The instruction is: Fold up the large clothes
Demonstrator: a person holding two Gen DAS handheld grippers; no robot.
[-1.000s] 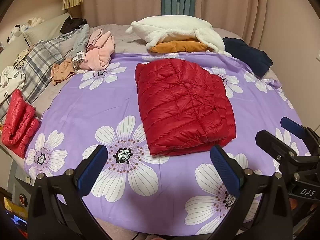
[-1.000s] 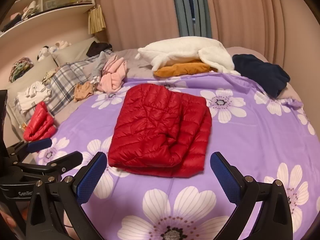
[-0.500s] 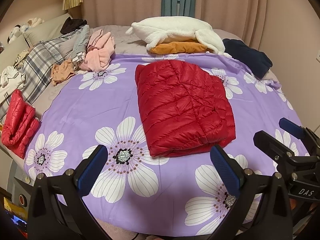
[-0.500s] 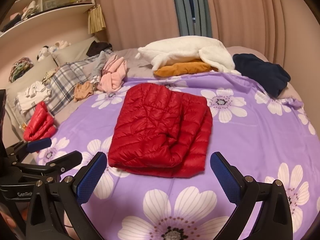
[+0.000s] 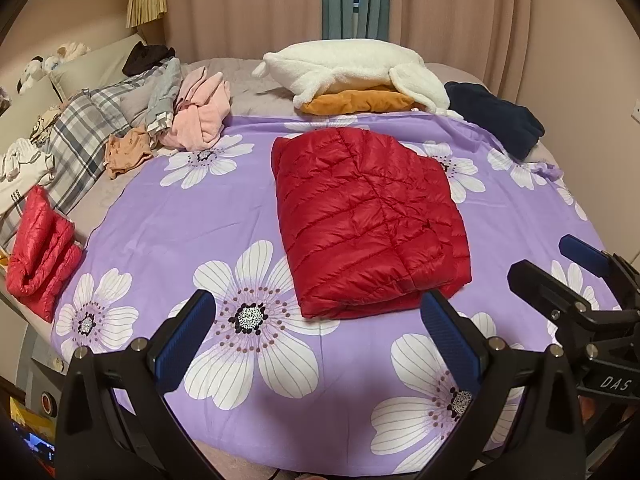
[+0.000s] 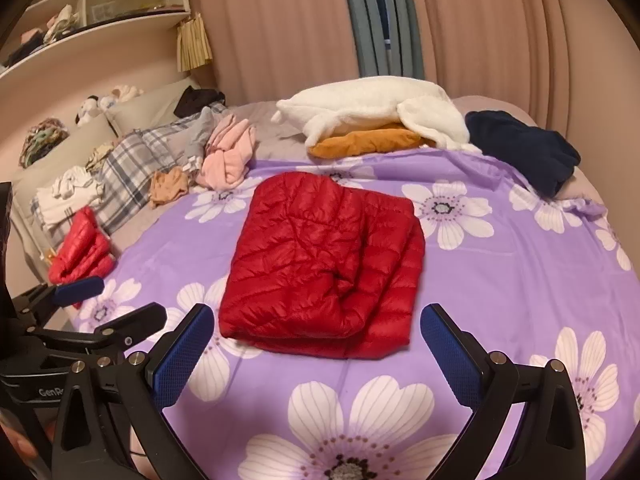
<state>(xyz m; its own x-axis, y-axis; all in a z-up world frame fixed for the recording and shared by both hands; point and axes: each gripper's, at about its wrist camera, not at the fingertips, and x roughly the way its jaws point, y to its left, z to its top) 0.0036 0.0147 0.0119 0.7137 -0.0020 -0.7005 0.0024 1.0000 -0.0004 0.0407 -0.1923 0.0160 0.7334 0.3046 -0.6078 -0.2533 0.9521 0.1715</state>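
Left tongs [image 5: 320,336]: spread wide, nothing between the blue pads, held above the near edge of the bed.
Right tongs [image 6: 318,348]: likewise spread wide and empty, just beside the left pair.
Red down jacket [image 5: 368,220]: folded into a thick, roughly rectangular bundle, lying in the middle of the purple floral sheet [image 5: 192,216], apart from both tongs.
Jacket surface: glossy quilted fabric with stitched channels; in the right wrist view stacked layers show along its right and near edges, and one rounded fold bulges at the near right corner.
Second red jacket [image 5: 38,256]: folded, at the left edge of the bed.
White fleece [image 5: 352,68]: resting on an orange garment [image 5: 356,102] at the far side.
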